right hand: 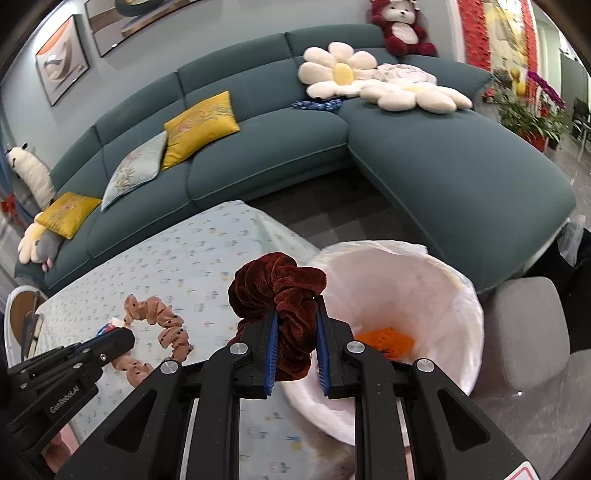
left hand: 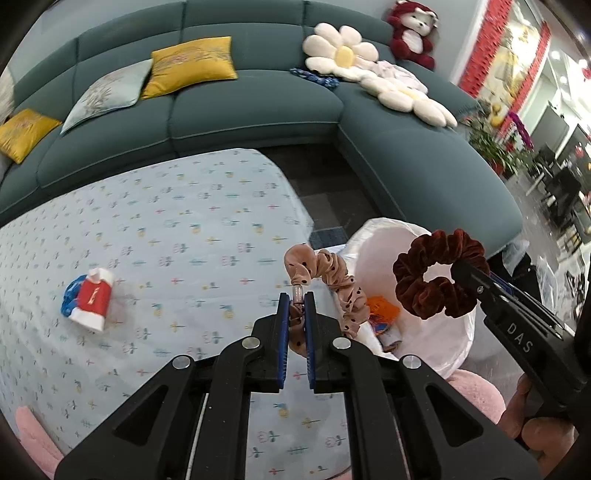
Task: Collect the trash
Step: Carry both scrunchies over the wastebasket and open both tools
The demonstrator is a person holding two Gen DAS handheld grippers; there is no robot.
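Note:
My left gripper (left hand: 297,299) is shut on a tan polka-dot scrunchie (left hand: 332,280), held above the table's right edge, beside the bin. My right gripper (right hand: 297,306) is shut on a dark red velvet scrunchie (right hand: 284,295), just left of the rim of the white-lined trash bin (right hand: 424,280). In the left wrist view the red scrunchie (left hand: 436,273) hangs over the bin (left hand: 450,350) from the right gripper (left hand: 460,271). Orange trash (right hand: 384,339) lies inside the bin. A red, white and blue tube (left hand: 90,299) lies on the blue patterned tablecloth (left hand: 166,221).
A teal corner sofa (right hand: 443,155) with yellow cushions (right hand: 201,125), flower pillows (right hand: 343,70) and a red plush toy (right hand: 399,26) stands behind the table. A grey stool (right hand: 528,325) sits right of the bin. Potted plants (right hand: 532,107) stand at far right.

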